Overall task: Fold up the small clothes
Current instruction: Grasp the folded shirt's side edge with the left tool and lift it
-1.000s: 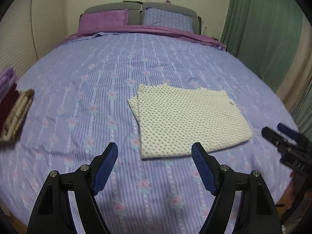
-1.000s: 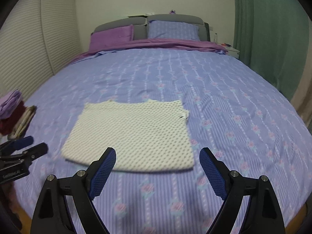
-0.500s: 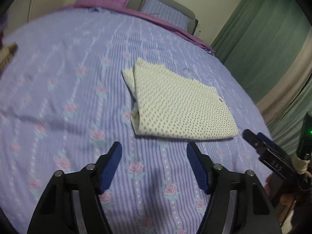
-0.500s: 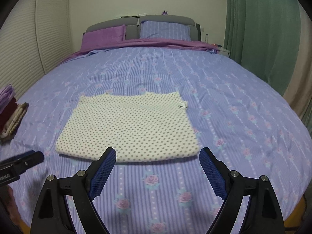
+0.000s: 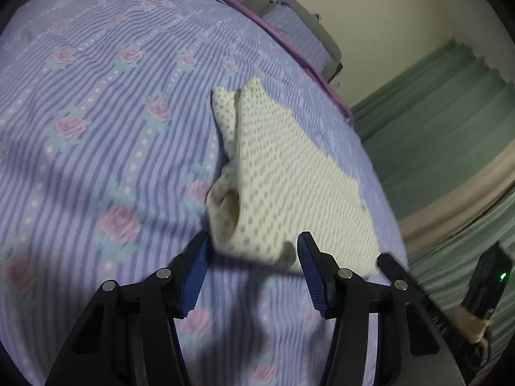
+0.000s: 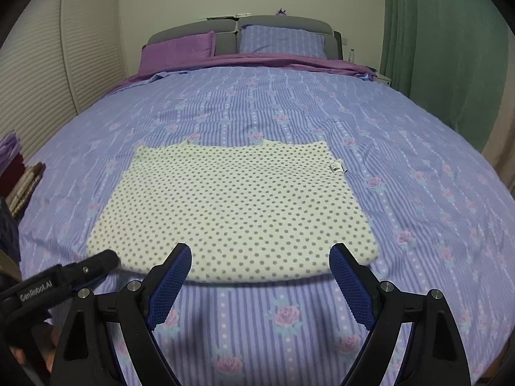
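Note:
A cream garment with grey dots (image 6: 235, 206) lies folded flat in a rectangle on the bed. In the left wrist view the garment (image 5: 289, 177) shows its layered left edge. My left gripper (image 5: 252, 257) is open, its fingertips at the garment's near left corner, low over the bed. It also shows at the lower left of the right wrist view (image 6: 96, 265). My right gripper (image 6: 260, 257) is open and empty, just before the garment's near edge. The right gripper shows at the right of the left wrist view (image 5: 396, 265).
The bed (image 6: 418, 148) has a blue striped cover with roses. Pillows (image 6: 280, 40) and a grey headboard are at the far end. Folded clothes (image 6: 22, 183) are stacked at the bed's left edge. Green curtains (image 6: 444, 48) hang on the right.
My left gripper has swung right and dropped down to the garment's near left corner. My right gripper has moved closer to the garment's near edge. The garment has not moved.

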`<state>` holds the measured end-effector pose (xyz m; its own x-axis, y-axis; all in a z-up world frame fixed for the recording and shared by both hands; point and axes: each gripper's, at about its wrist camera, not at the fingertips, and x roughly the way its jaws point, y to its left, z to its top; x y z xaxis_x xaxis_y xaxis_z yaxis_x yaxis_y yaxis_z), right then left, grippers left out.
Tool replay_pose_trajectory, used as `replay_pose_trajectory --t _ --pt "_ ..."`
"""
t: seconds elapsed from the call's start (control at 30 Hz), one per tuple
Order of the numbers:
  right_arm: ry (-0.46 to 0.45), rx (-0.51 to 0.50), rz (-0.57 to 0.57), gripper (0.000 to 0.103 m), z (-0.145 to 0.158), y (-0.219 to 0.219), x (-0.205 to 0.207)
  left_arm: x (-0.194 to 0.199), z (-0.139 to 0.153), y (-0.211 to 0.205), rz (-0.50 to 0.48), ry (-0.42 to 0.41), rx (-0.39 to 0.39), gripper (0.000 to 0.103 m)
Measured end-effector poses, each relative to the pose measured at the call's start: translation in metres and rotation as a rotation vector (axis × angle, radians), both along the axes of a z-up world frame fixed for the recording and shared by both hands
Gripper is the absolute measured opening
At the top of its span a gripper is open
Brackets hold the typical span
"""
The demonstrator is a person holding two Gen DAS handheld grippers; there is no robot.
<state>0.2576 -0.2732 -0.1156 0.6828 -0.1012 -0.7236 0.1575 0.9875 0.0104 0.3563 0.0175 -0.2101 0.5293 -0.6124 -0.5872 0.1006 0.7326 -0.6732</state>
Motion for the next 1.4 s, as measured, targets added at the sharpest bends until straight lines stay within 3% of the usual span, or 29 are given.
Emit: replay_pose_trajectory --t 0.33,0.37,0.5,0.57,0.63,0.8,0.9,1.13,1.4 --pt "-0.001 -0.010 -0.030 0.088 -0.005 -0.014 0.008 0.021 -0.004 -0.020 0.048 -0.019 -0.001 0.053" --pt "0.001 -0.006 -0.034 0.088 -0.005 -0.017 0.008 0.023 -0.003 -0.024 0.038 -0.024 0.013 0.051" --pt "-0.002 0.014 -0.047 0.087 -0.005 -0.026 0.005 0.030 -0.002 -0.028 0.031 0.007 0.039 0.026" --pt "-0.005 0.015 -0.047 0.087 -0.004 -0.029 0.002 0.030 0.004 -0.027 0.039 0.006 0.054 0.023" --pt "-0.007 0.016 -0.045 0.087 -0.002 -0.032 -0.001 0.029 0.015 -0.035 0.035 -0.005 0.125 0.022" --pt "-0.015 0.043 -0.058 0.087 -0.001 -0.049 -0.008 0.027 0.050 -0.078 -0.027 -0.120 0.376 0.017" --pt "-0.019 0.066 -0.073 0.086 0.001 -0.066 -0.007 0.026 0.069 -0.102 -0.058 -0.169 0.462 0.016" --pt "-0.048 0.106 -0.124 0.086 0.016 -0.119 -0.010 0.034 0.101 -0.167 -0.119 -0.248 0.516 0.014" --pt "-0.034 0.145 -0.216 0.086 0.011 -0.178 -0.033 0.033 0.078 -0.236 -0.197 -0.237 0.561 0.014"
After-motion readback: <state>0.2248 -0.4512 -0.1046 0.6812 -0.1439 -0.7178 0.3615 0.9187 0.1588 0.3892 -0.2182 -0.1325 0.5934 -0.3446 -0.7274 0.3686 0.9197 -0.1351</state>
